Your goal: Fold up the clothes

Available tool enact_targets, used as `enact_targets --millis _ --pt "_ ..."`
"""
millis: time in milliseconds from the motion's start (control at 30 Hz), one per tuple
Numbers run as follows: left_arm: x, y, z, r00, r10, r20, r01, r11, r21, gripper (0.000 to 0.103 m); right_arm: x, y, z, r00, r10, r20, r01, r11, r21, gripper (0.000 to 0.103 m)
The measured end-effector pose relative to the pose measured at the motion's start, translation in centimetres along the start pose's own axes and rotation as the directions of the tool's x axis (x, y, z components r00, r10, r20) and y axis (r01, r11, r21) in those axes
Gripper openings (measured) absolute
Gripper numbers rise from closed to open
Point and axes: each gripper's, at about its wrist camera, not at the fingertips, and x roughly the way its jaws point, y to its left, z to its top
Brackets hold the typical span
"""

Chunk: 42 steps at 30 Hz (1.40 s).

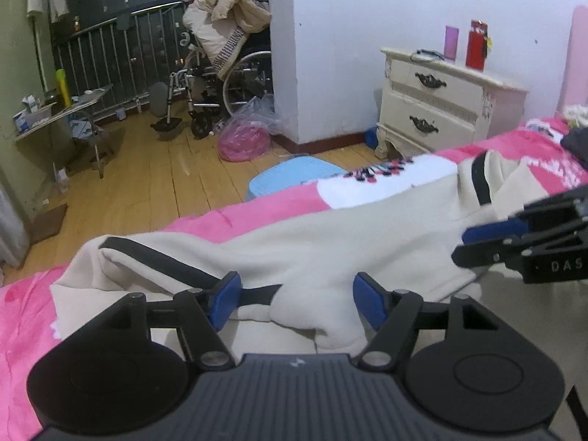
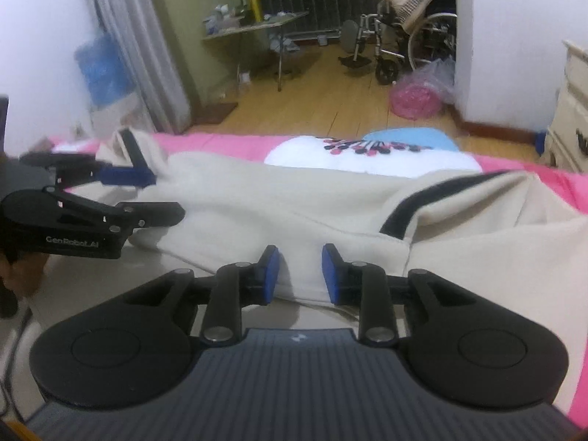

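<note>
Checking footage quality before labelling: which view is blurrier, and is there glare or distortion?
Right wrist view: softer overall, left gripper smeared. Left wrist view: sharper on the cream garment, only the right gripper blurred. Both: fisheye bending, dark corners; no strong glare.

White walls (image 1: 367, 18) meet a yellow plank floor (image 1: 154, 183). A cream two-drawer nightstand (image 1: 433, 110) stands by the wall, a laden wheelchair (image 1: 228, 73) before the dark railing (image 1: 110, 55) (night outside), a cluttered folding table (image 1: 62, 110) at left.
</note>
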Motion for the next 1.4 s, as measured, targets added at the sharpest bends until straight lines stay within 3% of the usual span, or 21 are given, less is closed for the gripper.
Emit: enact_targets --millis 300,400,467,533,567,633,900,1033,1267,1400 --pt "-0.2 4.5 0.0 1.0 -0.015 0.013 0.017 0.982 -0.189 0.076 -0.2 -0.1 -0.5 1.0 0.01 0.015 -0.01 1.0 0.0 0.025" --pt "-1.1 5.1 -0.3 0.999 0.052 0.016 -0.048 0.98 -0.191 0.075 -0.2 -0.2 -0.6 1.0 0.014 0.015 -0.015 1.0 0.004 0.025" --pt "-0.9 7.1 -0.7 0.99 0.138 -0.014 -0.138 0.962 -0.234 0.074 -0.2 -0.3 -0.6 1.0 0.018 0.015 -0.018 1.0 0.007 0.025" --pt "-0.7 10.7 -1.5 0.988 0.145 -0.054 -0.155 0.921 -0.359 0.066 -0.3 -0.3 -0.7 1.0 0.019 0.017 -0.019 1.0 0.009 0.025" --pt "-0.8 11.9 -1.7 0.986 0.153 -0.061 -0.165 0.907 -0.388 0.056 -0.3 -0.2 -0.7 1.0 0.018 0.018 -0.019 1.0 0.01 0.025" --pt "-1.5 13.7 -1.7 0.983 0.174 -0.063 -0.185 0.886 -0.425 0.058 -0.3 -0.2 -0.7 1.0 0.019 0.02 -0.019 1.0 0.01 0.025" --pt "0.0 15.8 0.2 0.986 0.124 -0.113 -0.153 0.939 -0.308 0.061 -0.5 -0.3 -0.6 1.0 0.019 0.019 -0.019 1.0 0.012 0.025" --pt "0.9 16.7 0.2 0.988 0.071 -0.138 -0.114 0.937 -0.33 0.06 -0.5 -0.3 -0.7 1.0 0.017 0.021 -0.017 1.0 0.012 0.025" --pt "-0.6 17.0 -0.7 0.994 -0.017 -0.11 -0.019 0.948 -0.316 0.061 -0.3 -0.3 -0.8 0.999 0.022 0.027 -0.022 1.0 0.015 0.025" --pt "0.5 16.5 -0.8 0.991 -0.035 -0.126 -0.007 0.947 -0.32 0.061 -0.3 -0.3 -0.8 0.999 0.021 0.03 -0.022 1.0 0.015 0.025"
